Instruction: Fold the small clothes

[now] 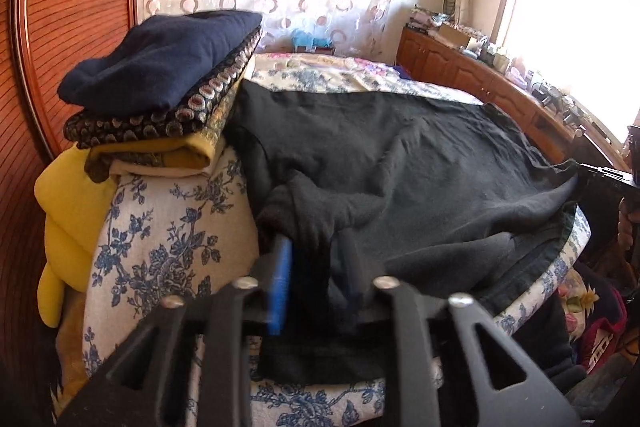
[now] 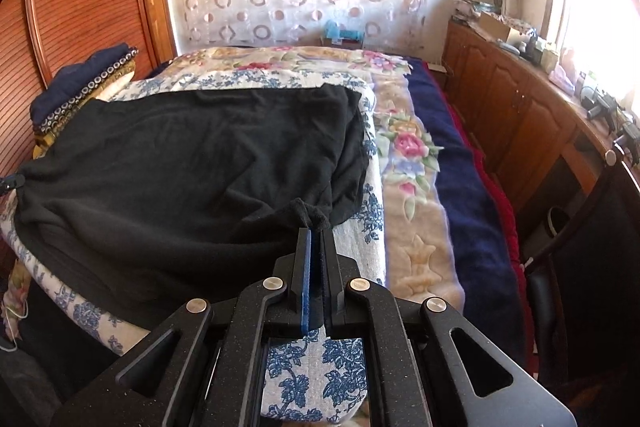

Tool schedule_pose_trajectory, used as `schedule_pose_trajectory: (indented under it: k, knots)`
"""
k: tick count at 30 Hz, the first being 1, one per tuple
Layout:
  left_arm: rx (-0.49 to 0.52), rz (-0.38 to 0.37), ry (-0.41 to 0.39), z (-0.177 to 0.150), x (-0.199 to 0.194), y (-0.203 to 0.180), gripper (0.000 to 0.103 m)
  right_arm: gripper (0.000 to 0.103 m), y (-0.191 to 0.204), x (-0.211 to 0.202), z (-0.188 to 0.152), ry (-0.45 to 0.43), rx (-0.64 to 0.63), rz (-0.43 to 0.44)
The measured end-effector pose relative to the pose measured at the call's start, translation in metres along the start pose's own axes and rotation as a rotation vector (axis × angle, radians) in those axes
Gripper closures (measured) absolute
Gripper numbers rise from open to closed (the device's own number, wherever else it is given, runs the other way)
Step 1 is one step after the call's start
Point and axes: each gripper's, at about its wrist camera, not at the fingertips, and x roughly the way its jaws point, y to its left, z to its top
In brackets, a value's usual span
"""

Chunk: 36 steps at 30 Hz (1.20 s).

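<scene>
Black garment (image 1: 400, 155) lies spread over the blue-flowered cushion (image 1: 160, 227) on the bed (image 2: 408, 155), beside a stack of 3 or 4 folded clothes (image 1: 160, 83). It looks soft, fleecy and light, likely to sag and bunch wherever it is lifted, so corners and hems seem the best places to take hold. Right gripper (image 2: 316, 231) pinches 1 near corner tightly. Left gripper (image 1: 316, 247) has its fingers partly apart, a bunch of cloth lying loose between them.
</scene>
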Motion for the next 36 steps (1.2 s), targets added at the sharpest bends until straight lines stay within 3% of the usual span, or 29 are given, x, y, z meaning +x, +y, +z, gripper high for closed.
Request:
schedule_pose_trajectory:
  k: [2,6,8,15,23,36]
  knots:
    - [-0.004,-0.005,-0.015,0.002,-0.005,0.001,0.065,0.093,0.002,-0.003,0.003,-0.012,-0.007,-0.007]
    - [-0.017,0.024,-0.028,0.004,-0.010,0.003,0.063,0.056,0.009,-0.013,0.009,-0.052,-0.017,-0.003]
    - [-0.017,0.025,-0.025,0.004,-0.008,0.003,0.063,0.050,0.015,-0.017,0.011,-0.068,-0.023,0.008]
    - [-0.008,0.039,0.005,0.000,0.000,0.000,0.063,0.046,0.053,-0.010,0.013,-0.078,-0.071,0.085]
    - [-0.024,0.051,0.023,-0.004,0.005,0.004,0.063,0.039,0.096,0.028,0.006,-0.025,-0.103,0.168]
    - [-0.051,0.046,0.068,-0.014,0.020,0.006,0.063,0.039,0.130,0.069,-0.012,0.051,-0.145,0.171]
